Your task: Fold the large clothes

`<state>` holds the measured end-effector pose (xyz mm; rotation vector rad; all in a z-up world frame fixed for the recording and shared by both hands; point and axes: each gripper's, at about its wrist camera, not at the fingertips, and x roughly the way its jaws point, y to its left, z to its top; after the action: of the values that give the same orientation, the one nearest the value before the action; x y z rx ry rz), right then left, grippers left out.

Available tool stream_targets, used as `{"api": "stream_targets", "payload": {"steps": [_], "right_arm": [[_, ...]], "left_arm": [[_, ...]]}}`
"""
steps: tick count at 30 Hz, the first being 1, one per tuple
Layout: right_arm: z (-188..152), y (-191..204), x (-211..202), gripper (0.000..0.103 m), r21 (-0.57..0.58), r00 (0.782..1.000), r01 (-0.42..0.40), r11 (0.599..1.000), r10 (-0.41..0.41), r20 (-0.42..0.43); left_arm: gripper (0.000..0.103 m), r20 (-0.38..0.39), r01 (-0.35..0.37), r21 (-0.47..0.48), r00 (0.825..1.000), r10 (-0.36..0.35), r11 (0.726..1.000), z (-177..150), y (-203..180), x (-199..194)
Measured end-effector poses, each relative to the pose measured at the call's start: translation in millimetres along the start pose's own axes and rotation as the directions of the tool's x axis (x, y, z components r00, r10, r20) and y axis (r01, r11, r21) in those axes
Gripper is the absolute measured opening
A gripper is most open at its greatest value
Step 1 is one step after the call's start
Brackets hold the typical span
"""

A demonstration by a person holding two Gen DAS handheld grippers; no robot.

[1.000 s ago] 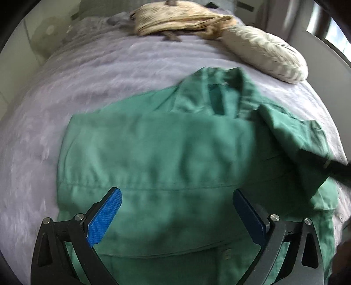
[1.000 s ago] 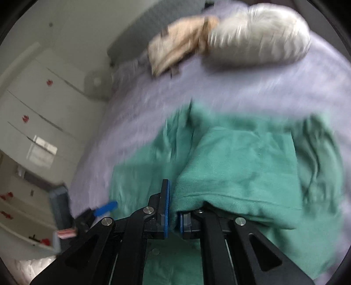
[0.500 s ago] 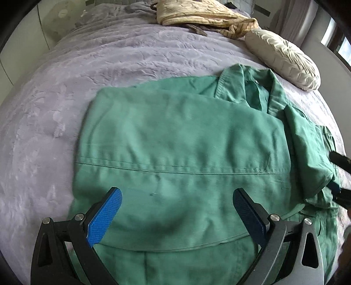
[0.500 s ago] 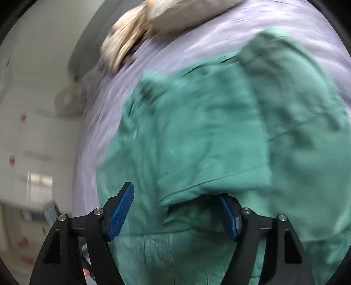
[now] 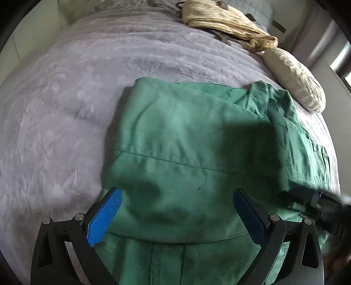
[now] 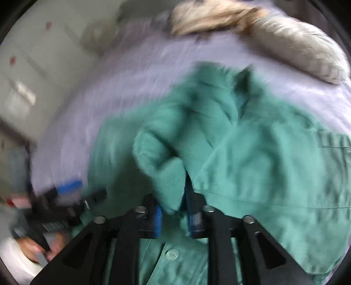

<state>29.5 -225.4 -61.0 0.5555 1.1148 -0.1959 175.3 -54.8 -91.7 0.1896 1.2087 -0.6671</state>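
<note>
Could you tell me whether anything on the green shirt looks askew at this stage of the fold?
Yes: the green shirt lies smooth on its left side, but its right sleeve is bunched between the closing right tongs.

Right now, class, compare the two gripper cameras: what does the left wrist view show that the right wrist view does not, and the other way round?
Only the left wrist view: the left gripper wide open above the flat, folded half of the shirt.

Only the right wrist view: the right gripper closing with a bunched fold of cloth between its pads, a shirt button, white cupboards.

Both: green shirt, purple bedspread, pale cushion, beige garment.
</note>
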Motion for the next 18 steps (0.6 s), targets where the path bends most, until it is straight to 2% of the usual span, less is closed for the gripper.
{"api": "stream_targets", "payload": {"steps": [1, 5, 9, 12, 14, 18], "right_arm": [[-6, 0, 1, 0.060, 0.006, 1.000, -0.014, 1.000, 0.014, -0.010], [-28, -18, -9, 0.060, 0.096, 0.996, -0.091, 0.991, 0.092, -0.005], [-67, -78, -42, 0.064, 0.308, 0.988, -0.152, 0.939, 0.146, 0.046], [-99, -131, -67, 0.066, 0.485, 0.979, -0.201, 0.851, 0.168, 0.112], [-122, -165, -82, 0.068, 0.600, 0.973, -0.229, 0.767, 0.164, 0.161], [-158, -217, -108, 0.068, 0.721, 0.958, -0.275, 0.636, 0.115, 0.263]], "left_arm": [[0.102, -0.005, 0.009, -0.006, 1.000, -0.009, 1.000, -1, 0, 1], [0.102, -0.035, 0.081, -0.015, 0.996, -0.081, 0.997, -2, -10, 5], [0.102, -0.088, 0.177, 0.019, 0.981, -0.175, 0.984, -4, -40, 17], [0.102, -0.131, 0.222, 0.048, 0.968, -0.214, 0.974, -3, -68, 32], [0.102, -0.152, 0.237, 0.057, 0.962, -0.227, 0.970, -2, -84, 40], [0.102, -0.146, 0.174, 0.088, 0.976, -0.160, 0.981, 3, -108, 49]]}}
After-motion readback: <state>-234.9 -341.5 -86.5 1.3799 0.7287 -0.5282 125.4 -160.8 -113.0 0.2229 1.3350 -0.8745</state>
